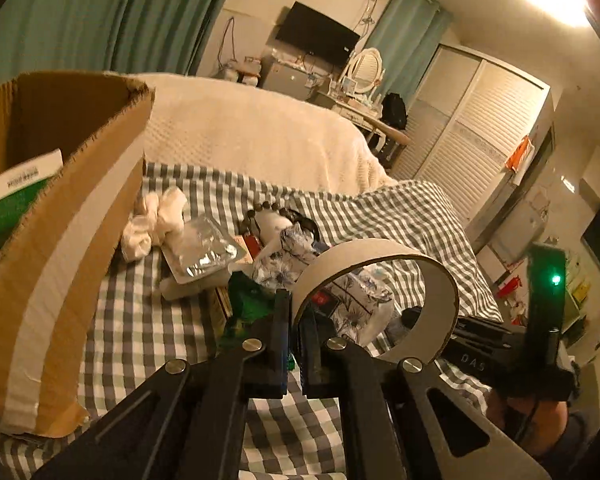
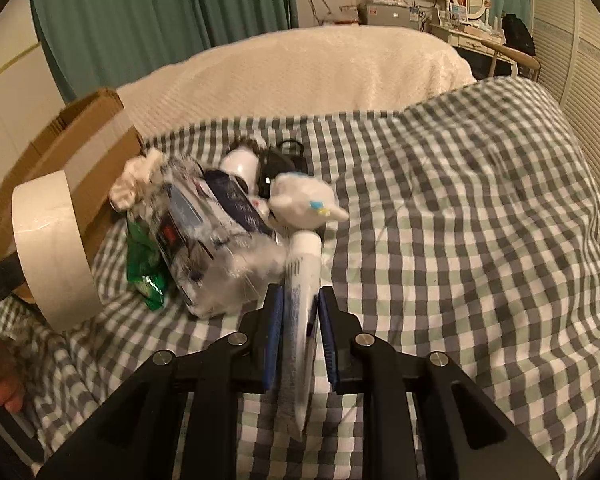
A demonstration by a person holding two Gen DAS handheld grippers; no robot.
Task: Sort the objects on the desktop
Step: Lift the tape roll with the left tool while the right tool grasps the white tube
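On a checked bedspread [image 2: 460, 208], the left gripper [image 1: 294, 312] pinches the near wall of a tape roll [image 1: 380, 292], jaws pressed together on the cardboard rim, the ring lifted clear of the cloth. The right gripper [image 2: 298, 304] clamps a white tube [image 2: 300, 320], blurred, pointing toward twelve o'clock. A heap of packets [image 2: 216, 232] crowds ten to twelve o'clock of the right gripper, its edge just beside the tube's cap. The torn-edged cardboard box [image 1: 60, 220] stands open at nine o'clock of the left gripper, what may be a green-and-white carton [image 1: 16, 200] inside. Open bedspread runs from one to four o'clock of the right gripper.
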